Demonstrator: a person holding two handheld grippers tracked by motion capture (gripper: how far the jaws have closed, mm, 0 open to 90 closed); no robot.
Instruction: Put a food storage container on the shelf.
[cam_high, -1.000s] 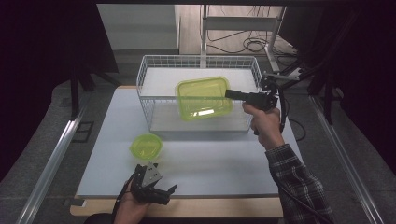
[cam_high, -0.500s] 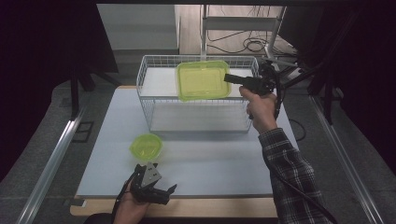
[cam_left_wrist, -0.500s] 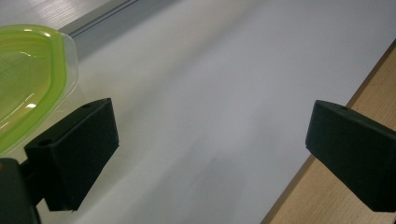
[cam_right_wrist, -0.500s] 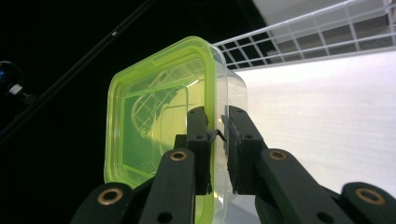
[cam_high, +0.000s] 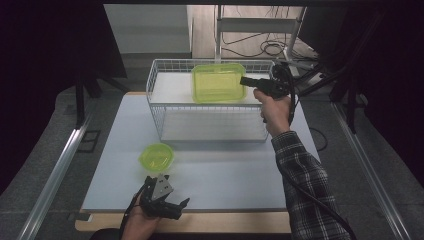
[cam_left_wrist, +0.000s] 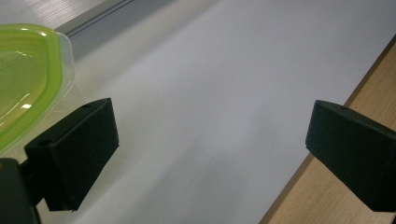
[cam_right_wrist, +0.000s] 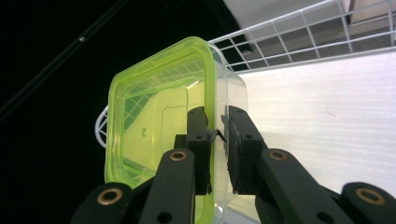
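Note:
A square clear container with a green lid (cam_high: 218, 82) hangs above the white wire basket (cam_high: 160, 125), tilted on its side. My right gripper (cam_high: 245, 81) is shut on the container's rim (cam_right_wrist: 215, 135), one jaw on the lid side and one on the clear wall. A small round green-lidded container (cam_high: 156, 155) sits on the white table near the front left; its edge (cam_left_wrist: 28, 79) shows in the left gripper view. My left gripper (cam_high: 172, 206) rests near the table's front edge, open, nothing between its pads (cam_left_wrist: 74, 149).
The wire basket stands at the back middle of the white table top (cam_high: 225, 170). A wooden strip (cam_left_wrist: 336, 186) runs along the table's front edge. Metal rails (cam_high: 55, 170) flank the table, and cables (cam_high: 265, 47) lie on the floor behind.
My right gripper has lifted the square container up out of the basket and carried it toward the far side. The left gripper has stayed put.

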